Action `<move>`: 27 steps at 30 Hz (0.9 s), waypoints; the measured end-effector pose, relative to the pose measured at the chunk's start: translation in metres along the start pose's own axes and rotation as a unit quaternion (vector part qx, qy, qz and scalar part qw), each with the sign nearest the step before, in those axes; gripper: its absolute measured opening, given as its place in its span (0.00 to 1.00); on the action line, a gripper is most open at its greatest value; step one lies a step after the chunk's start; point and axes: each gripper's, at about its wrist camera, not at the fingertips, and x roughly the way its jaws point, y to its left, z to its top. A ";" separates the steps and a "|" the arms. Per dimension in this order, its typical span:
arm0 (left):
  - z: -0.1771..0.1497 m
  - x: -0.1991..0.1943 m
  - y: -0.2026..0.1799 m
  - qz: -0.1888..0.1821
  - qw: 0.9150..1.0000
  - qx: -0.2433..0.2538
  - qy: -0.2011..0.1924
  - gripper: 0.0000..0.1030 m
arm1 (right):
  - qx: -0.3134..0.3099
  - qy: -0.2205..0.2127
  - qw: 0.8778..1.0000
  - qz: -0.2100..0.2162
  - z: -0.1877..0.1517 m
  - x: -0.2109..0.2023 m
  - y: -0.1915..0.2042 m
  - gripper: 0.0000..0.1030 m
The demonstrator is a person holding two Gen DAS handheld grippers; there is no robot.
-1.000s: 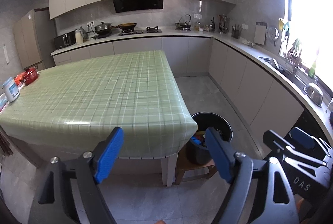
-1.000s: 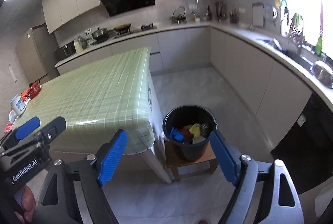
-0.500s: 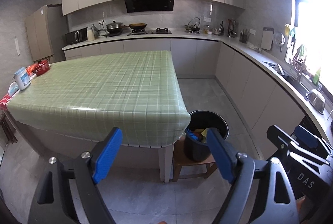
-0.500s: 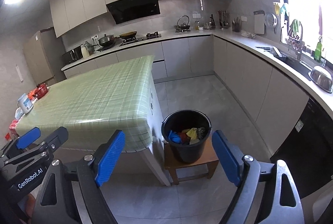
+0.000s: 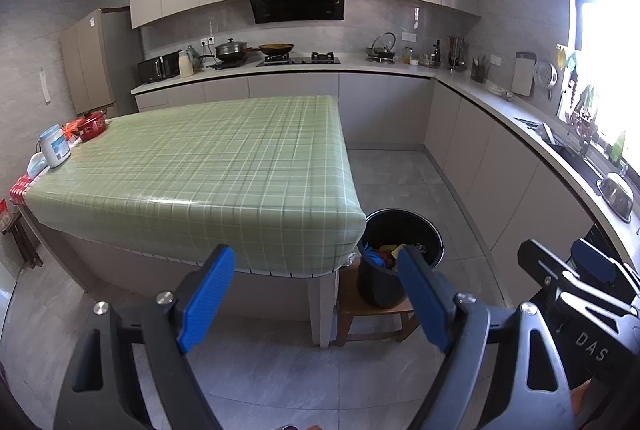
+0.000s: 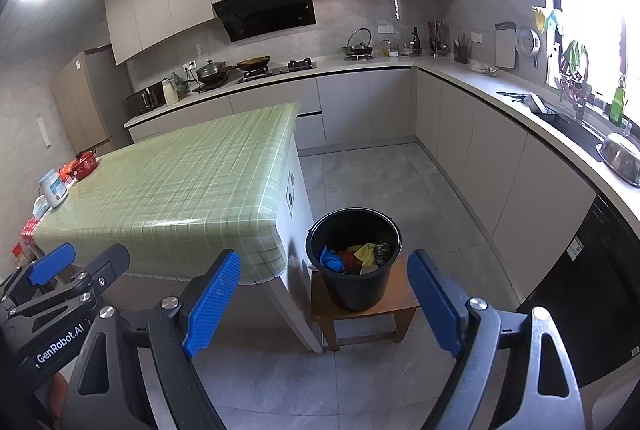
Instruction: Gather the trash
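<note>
At the bottom of each wrist view, closest to the lens, the blue-padded jaws stand wide apart with nothing between them: the left gripper (image 5: pixel 316 294) and the right gripper (image 6: pixel 324 300) are both empty and held in the air above the grey tiled floor (image 6: pixel 360 382). The right gripper also shows at the lower right edge of the left view, and the left gripper at the lower left edge of the right view, so the two sit side by side.

Just beyond the jaws is a black bucket (image 6: pixel 354 262) standing on a low wooden stool (image 6: pixel 362 310). The trash (image 6: pixel 354 258) lies inside it: blue, red, yellow and dark crumpled pieces piled at the bottom. The bucket is just beside the near right corner of the island, which hides part of its rim in the left view.

The island's worktop (image 5: pixel 208 170) is covered with a green checked cloth. At its far left edge are a white jar (image 5: pixel 55 146) with a blue lid and a red pot (image 5: pixel 91 126), close together.

Farther back, a pale counter (image 6: pixel 460 74) runs along the rear wall and turns down the right side under a bright window. On it are a hob with a lidded pan (image 5: pixel 230 50) and a wok, a kettle (image 5: pixel 382 48) and a microwave (image 5: pixel 159 66). A black extractor hood (image 5: pixel 296 0) hangs above, under pale wall cupboards.
</note>
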 end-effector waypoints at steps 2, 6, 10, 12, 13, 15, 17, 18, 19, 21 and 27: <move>0.001 0.000 0.000 0.002 1.000 0.000 0.000 0.82 | -0.001 0.002 1.000 0.003 0.001 0.001 0.001 0.85; 0.001 0.001 -0.001 0.004 1.000 -0.001 0.001 0.82 | -0.002 0.003 1.000 0.005 0.001 0.002 0.000 0.85; 0.002 0.001 -0.001 0.006 1.000 -0.002 0.001 0.82 | -0.005 0.005 1.000 0.007 0.004 0.005 0.000 0.85; 0.003 0.001 -0.001 0.006 1.000 -0.003 0.002 0.82 | -0.006 0.007 1.000 0.009 0.004 0.007 0.000 0.85; 0.003 0.001 -0.001 0.006 1.000 -0.004 0.002 0.82 | -0.007 0.008 1.000 0.010 0.005 0.008 0.000 0.85; 0.004 0.001 -0.001 0.007 1.000 -0.003 0.002 0.82 | -0.008 0.008 1.000 0.011 0.005 0.009 0.001 0.85; 0.005 0.002 0.000 0.006 1.000 -0.003 0.003 0.82 | -0.009 0.008 1.000 0.010 0.006 0.010 0.000 0.85; 0.005 0.002 -0.001 0.007 1.000 -0.003 0.003 0.82 | -0.009 0.008 1.000 0.010 0.006 0.010 0.000 0.85; 0.005 0.002 -0.001 0.006 1.000 -0.002 0.003 0.82 | -0.009 0.008 1.000 0.010 0.005 0.011 0.000 0.85; 0.005 0.002 -0.001 0.006 1.000 -0.002 0.003 0.82 | -0.008 0.009 1.000 0.010 0.004 0.011 0.000 0.85; 0.007 0.003 -0.003 0.003 1.000 -0.002 0.006 0.82 | -0.004 0.011 1.000 0.008 0.004 0.012 -0.004 0.85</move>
